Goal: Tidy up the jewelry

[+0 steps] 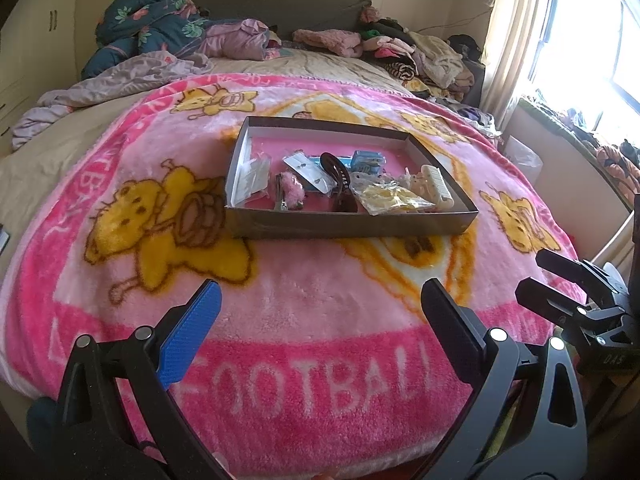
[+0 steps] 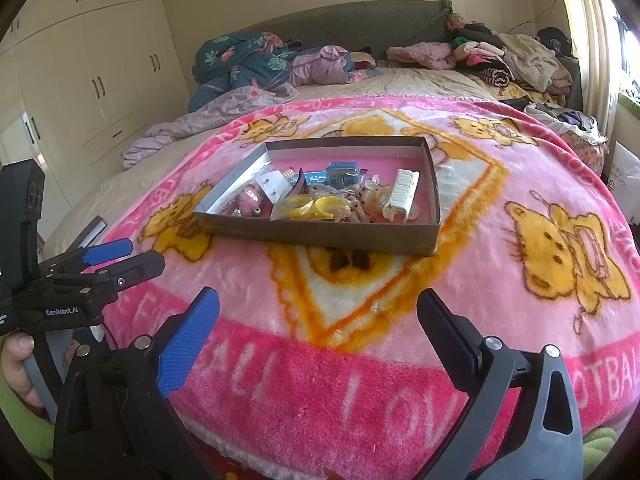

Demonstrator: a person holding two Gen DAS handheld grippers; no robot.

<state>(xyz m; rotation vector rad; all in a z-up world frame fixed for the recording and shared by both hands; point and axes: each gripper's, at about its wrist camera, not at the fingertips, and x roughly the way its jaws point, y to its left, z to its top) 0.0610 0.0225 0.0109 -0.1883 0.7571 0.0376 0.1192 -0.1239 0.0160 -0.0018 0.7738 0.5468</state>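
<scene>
A shallow brown box (image 1: 352, 224) (image 2: 320, 236) with a pink floor sits mid-bed on the pink blanket. Inside lie a white claw clip (image 1: 436, 186) (image 2: 402, 192), a yellow item in a clear bag (image 1: 390, 198) (image 2: 316, 206), a pink fluffy clip (image 1: 290, 190) (image 2: 250, 200), a dark brown hair clip (image 1: 340, 184), a blue box (image 1: 368, 160) (image 2: 342, 172) and an earring card (image 1: 308, 170). My left gripper (image 1: 320, 292) (image 2: 140, 252) is open and empty, well short of the box. My right gripper (image 2: 318, 296) (image 1: 534, 274) is likewise open and empty.
Heaps of clothes (image 1: 400, 48) and a floral quilt (image 2: 244, 60) cover the head of the bed. Wardrobe doors (image 2: 100, 80) stand to the left, a bright window (image 1: 592, 40) to the right. A hand (image 2: 16, 360) holds the left gripper's handle. A tiny pale object (image 2: 377, 308) lies on the blanket.
</scene>
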